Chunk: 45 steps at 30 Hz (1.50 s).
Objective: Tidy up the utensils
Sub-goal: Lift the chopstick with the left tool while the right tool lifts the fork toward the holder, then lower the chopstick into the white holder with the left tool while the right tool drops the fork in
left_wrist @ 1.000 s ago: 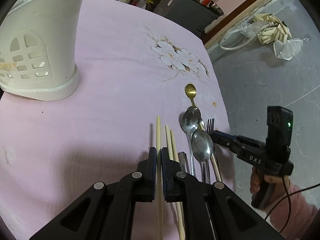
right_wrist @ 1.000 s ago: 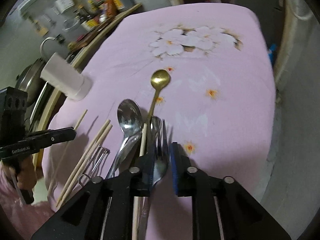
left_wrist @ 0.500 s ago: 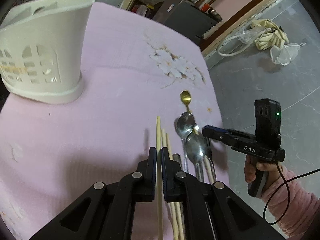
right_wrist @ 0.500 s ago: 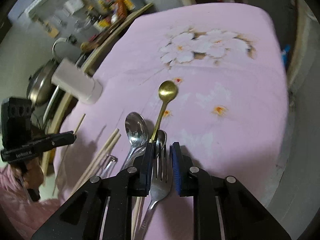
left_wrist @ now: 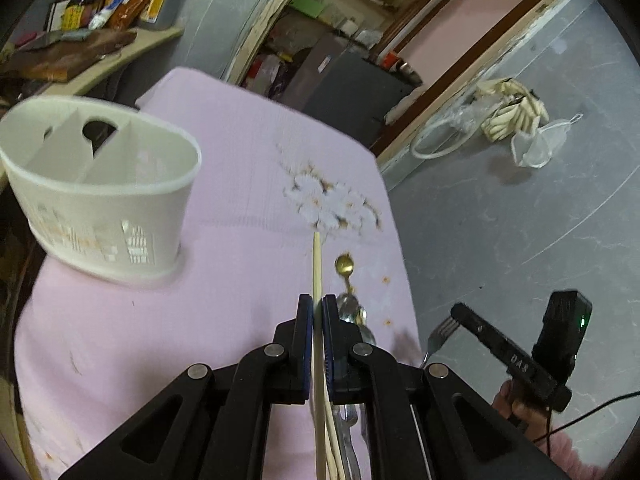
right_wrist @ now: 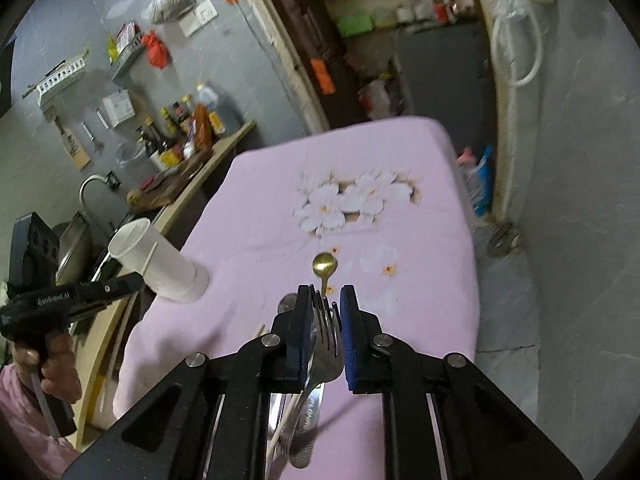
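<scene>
A cluttered kitchen corner with grey walls frames a pink, flower-printed tabletop (left_wrist: 224,184). The left claw (left_wrist: 317,312), low centre of its view, is clamped on a single chopstick (left_wrist: 317,264) and has lifted it clear of the cloth since a second ago. The right claw (right_wrist: 325,308) is closing on a fork (right_wrist: 326,344), likewise raised from the pile, tines forward. Left behind lie the gold spoon (right_wrist: 325,265), steel spoons (left_wrist: 352,312) and more chopsticks at the bottom. The white utensil holder (left_wrist: 100,200) waits in the upper left of the left view, so both pieces look ready for carrying over.
</scene>
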Each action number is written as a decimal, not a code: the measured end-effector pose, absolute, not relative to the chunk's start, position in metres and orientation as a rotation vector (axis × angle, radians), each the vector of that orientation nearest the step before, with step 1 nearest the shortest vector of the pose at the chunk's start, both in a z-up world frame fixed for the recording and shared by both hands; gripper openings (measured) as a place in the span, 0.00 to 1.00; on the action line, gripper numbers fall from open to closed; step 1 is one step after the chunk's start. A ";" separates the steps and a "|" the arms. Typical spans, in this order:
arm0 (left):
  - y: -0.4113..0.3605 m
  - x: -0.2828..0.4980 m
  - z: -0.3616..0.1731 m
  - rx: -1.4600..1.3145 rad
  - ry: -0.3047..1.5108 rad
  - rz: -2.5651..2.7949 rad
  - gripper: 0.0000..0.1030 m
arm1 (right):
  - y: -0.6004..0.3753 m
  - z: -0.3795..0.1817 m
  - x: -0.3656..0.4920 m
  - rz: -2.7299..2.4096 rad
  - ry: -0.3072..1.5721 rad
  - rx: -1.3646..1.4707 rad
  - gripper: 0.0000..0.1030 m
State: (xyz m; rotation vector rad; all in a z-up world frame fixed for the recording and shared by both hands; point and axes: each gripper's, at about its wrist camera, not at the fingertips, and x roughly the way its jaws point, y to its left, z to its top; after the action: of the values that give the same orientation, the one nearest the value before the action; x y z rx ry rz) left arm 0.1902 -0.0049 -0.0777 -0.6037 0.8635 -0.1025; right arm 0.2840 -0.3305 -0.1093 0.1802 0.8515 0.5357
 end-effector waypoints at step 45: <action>0.233 0.234 -0.020 -0.516 0.326 0.222 0.05 | -0.005 0.051 0.242 0.417 0.409 -0.232 0.02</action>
State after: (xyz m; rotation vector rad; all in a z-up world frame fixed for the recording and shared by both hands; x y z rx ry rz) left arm 0.2336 0.2333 -0.0202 -0.5158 0.3262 0.2220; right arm 0.2424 -0.0048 0.0510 -0.2322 0.4093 0.4171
